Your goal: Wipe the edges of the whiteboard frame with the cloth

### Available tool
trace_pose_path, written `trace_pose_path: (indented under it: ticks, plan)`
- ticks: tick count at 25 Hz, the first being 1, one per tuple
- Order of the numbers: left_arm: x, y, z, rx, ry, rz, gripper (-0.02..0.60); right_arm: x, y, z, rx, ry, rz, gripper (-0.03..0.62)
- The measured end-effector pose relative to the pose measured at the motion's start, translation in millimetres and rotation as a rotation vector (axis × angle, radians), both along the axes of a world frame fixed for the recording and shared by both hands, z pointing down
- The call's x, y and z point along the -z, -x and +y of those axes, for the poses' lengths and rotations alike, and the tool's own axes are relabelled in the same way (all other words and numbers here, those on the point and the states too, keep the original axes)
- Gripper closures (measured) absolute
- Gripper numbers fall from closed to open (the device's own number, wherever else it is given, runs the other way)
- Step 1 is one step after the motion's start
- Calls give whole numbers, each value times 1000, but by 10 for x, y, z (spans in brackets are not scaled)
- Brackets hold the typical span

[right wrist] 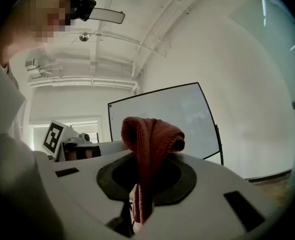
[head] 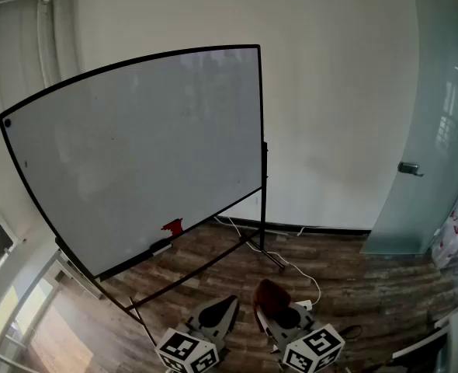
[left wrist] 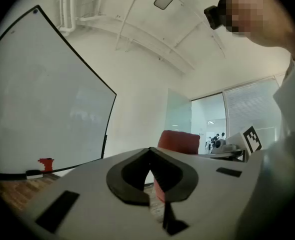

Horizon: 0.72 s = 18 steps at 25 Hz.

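Red cloth, black whiteboard frame

In the head view, the bottom edge cuts off both my left gripper and my right gripper, slicing through their marker cubes. The cloth is only a dark red lump there, covering the right gripper's tips. In the right gripper view its lower end vanishes between the jaws, and in the left gripper view my own jaws hide its lower half. On the whiteboard ledge sit a small red thing and a pale-and-dark piece, both too small to name. The glass door runs off the right edge.
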State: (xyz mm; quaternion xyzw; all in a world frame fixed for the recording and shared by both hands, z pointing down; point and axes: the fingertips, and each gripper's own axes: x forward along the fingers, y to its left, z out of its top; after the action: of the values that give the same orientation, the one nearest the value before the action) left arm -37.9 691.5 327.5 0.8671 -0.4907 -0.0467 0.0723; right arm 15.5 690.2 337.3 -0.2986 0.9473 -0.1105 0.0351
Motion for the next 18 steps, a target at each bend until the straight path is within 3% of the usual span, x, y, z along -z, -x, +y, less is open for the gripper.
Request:
trace_pose_path:
  ticks: [11,18]
  plan:
    - [-17,-3,-91,9,7,-12,574,2,-25,-80,38,13,-23,539]
    - [43,-60,-156,22,-4,-21,573,135,-241,-212,15,-26,-32,539]
